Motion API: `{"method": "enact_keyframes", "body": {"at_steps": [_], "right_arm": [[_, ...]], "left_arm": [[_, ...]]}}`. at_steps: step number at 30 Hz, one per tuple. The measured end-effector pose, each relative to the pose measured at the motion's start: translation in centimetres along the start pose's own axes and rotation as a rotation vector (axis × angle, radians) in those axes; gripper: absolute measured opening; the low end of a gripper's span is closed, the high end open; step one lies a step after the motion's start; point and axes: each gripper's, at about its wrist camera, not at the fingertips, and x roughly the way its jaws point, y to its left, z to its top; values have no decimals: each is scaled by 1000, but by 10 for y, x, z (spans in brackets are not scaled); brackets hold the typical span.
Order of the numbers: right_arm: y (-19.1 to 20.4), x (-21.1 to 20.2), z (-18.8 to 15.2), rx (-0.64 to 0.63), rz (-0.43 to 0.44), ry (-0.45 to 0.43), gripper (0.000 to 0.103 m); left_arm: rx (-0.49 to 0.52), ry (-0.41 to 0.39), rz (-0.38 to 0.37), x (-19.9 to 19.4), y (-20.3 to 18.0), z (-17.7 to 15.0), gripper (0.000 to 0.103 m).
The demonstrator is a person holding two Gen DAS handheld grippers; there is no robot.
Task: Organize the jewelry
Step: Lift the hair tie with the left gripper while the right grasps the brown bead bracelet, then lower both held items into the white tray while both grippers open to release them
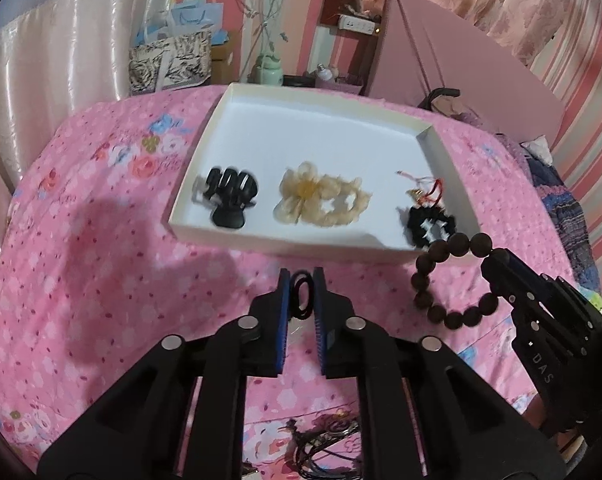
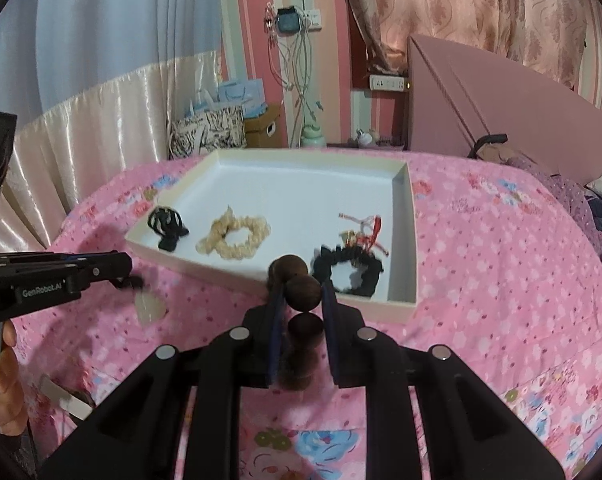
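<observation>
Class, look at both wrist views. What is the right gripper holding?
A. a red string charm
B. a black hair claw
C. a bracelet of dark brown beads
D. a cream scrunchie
C: the right gripper is shut on the bead bracelet, while the other three items lie in the white tray.

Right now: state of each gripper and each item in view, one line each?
left gripper: shut on black hair tie, short of the tray.
right gripper: shut on bead bracelet, held in the air.
white tray: open, no lid.
black claw clip: in tray, left.
cream scrunchie: in tray, middle.
black scrunchie: in tray, right.
red string charm: in tray, beside black scrunchie.
</observation>
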Motion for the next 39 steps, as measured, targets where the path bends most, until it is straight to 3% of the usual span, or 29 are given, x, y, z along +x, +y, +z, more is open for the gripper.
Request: {"method": "enact_keyframes", "body": {"at_steps": [7, 18, 27, 39], "right_arm": [[-3, -3, 31, 20, -3, -46, 19], [-4, 35, 81, 52, 3, -61, 19], [-9, 100, 101, 101, 16, -3, 19], [-23, 147, 93, 105, -46, 78, 19]], "left_arm": [[10, -44, -11, -11, -1, 36, 2], [39, -84, 15, -2, -4, 90, 1], [29, -46, -3, 53, 17, 130, 1], [-22, 38, 46, 118, 46, 132, 1]]}}
